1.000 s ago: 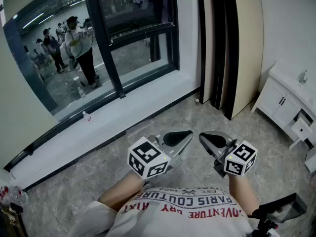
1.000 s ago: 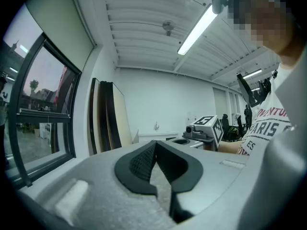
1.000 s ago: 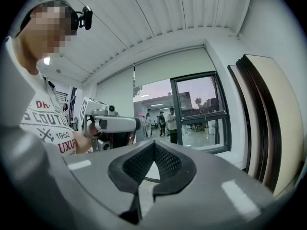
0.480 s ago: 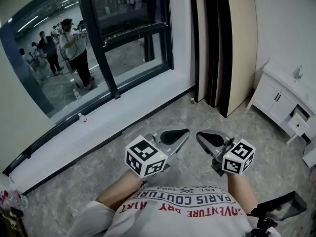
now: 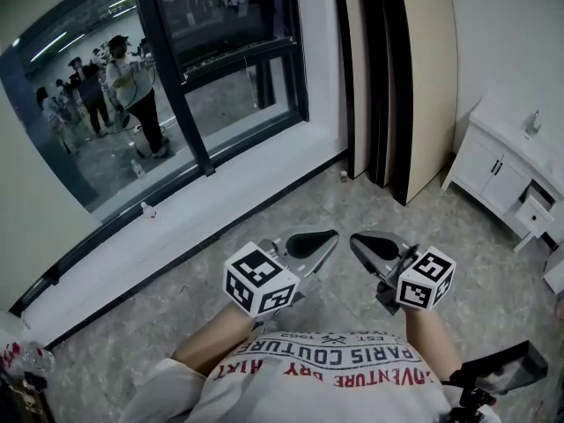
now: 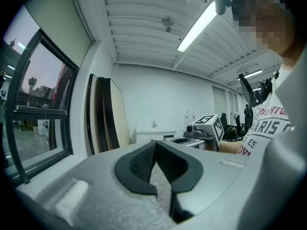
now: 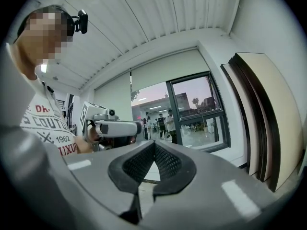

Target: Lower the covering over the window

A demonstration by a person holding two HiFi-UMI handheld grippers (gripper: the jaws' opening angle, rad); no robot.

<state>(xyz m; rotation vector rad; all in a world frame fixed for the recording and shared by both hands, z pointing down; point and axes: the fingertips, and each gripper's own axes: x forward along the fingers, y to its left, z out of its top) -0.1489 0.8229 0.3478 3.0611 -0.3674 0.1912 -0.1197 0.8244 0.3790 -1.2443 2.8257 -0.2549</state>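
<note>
The window [image 5: 220, 69] fills the upper left of the head view, dark-framed and reaching down to a low sill. Its beige roller covering [image 7: 163, 68] hangs rolled part-way down over the top of the glass in the right gripper view, and shows at the upper left of the left gripper view [image 6: 57, 28]. My left gripper [image 5: 330, 234] and right gripper [image 5: 357, 238] are held side by side at waist height, well short of the window. Both are shut, pads together, with nothing between them [image 6: 154, 143] [image 7: 154, 143].
Tall dark and cream panels [image 5: 414, 77] lean against the wall right of the window. A white cabinet [image 5: 507, 174] stands at the far right. A small bottle [image 5: 145, 208] sits on the sill. People [image 5: 132, 77] stand beyond the glass. The floor is grey marble tile.
The head view has drifted slightly, so the window sits a little further left. Both grippers keep their places and stay shut.
</note>
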